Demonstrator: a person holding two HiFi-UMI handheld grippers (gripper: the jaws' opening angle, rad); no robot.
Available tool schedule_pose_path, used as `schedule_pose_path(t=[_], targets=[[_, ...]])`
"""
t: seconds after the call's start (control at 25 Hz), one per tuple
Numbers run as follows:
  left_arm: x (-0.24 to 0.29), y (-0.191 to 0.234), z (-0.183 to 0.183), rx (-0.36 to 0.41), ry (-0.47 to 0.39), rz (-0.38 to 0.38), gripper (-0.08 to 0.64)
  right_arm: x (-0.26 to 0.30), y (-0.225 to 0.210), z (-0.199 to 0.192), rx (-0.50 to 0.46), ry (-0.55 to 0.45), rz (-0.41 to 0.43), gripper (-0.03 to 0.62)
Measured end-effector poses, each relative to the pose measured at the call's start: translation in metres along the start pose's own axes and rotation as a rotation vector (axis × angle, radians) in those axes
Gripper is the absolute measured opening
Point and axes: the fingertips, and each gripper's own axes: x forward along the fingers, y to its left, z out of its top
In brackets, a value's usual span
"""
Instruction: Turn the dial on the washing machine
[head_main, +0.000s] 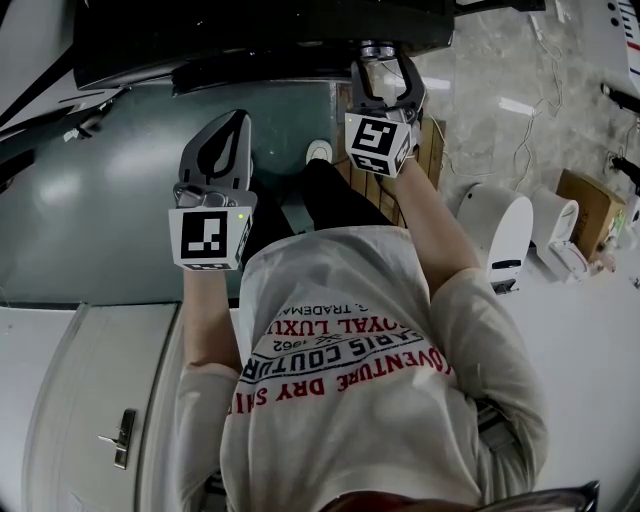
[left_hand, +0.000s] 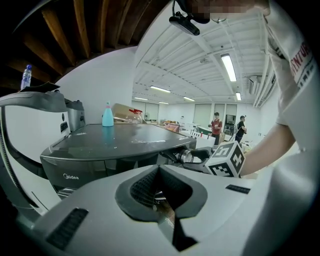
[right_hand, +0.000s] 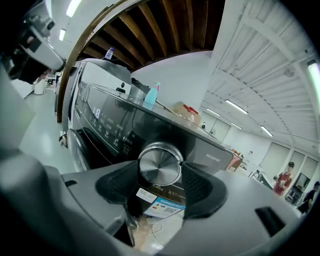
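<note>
The dark grey washing machine (head_main: 140, 180) stands in front of me, its top seen from above in the head view. Its round silver dial (right_hand: 160, 164) sits on the front panel, at the right. My right gripper (right_hand: 161, 172) is shut on the dial, one black pad against each side. The head view shows that gripper (head_main: 384, 58) reaching to the dial (head_main: 375, 48) under the machine's front edge. In the left gripper view the same gripper (left_hand: 199, 157) is at the dial (left_hand: 187, 156). My left gripper (head_main: 236, 122) hovers over the machine top, shut and holding nothing (left_hand: 159, 170).
A blue bottle (left_hand: 107, 116) and a clear container (left_hand: 131, 116) stand on the machine top at the back. The lit control panel (right_hand: 107, 125) runs left of the dial. White appliances (head_main: 500, 235) and a cardboard box (head_main: 590, 205) stand at the right. Two people (left_hand: 216, 125) stand far off.
</note>
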Motion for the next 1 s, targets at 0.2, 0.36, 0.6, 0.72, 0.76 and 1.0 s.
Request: schedule_pose_path(t=[0.2,0.36,0.6,0.72,0.76,1.0], targets=[[0.000,0.000,0.000,0.000,0.000,0.001,0.015,0.000,-0.001,0.001,0.115,0.028,0.046,0.287],[0.001,-0.002,0.001,0.003,0.000,-0.003,0.015,0.001,-0.006,-0.005,0.384,0.050,0.119,0.287],[0.003,-0.004,0.001,0.008,-0.002,-0.010,0.015,0.002,-0.007,-0.006,0.550,0.033,0.187,0.288],[0.003,-0.007,-0.001,0.010,0.005,-0.016,0.017,0.003,-0.007,-0.006,0.515,0.026,0.170,0.288],[0.003,-0.008,-0.003,0.011,0.008,-0.017,0.015,0.002,-0.007,-0.006,0.482,0.022,0.152,0.288],[0.002,-0.010,-0.006,0.011,0.016,-0.021,0.015,-0.007,-0.004,0.005,0.175,-0.024,0.058,0.302]])
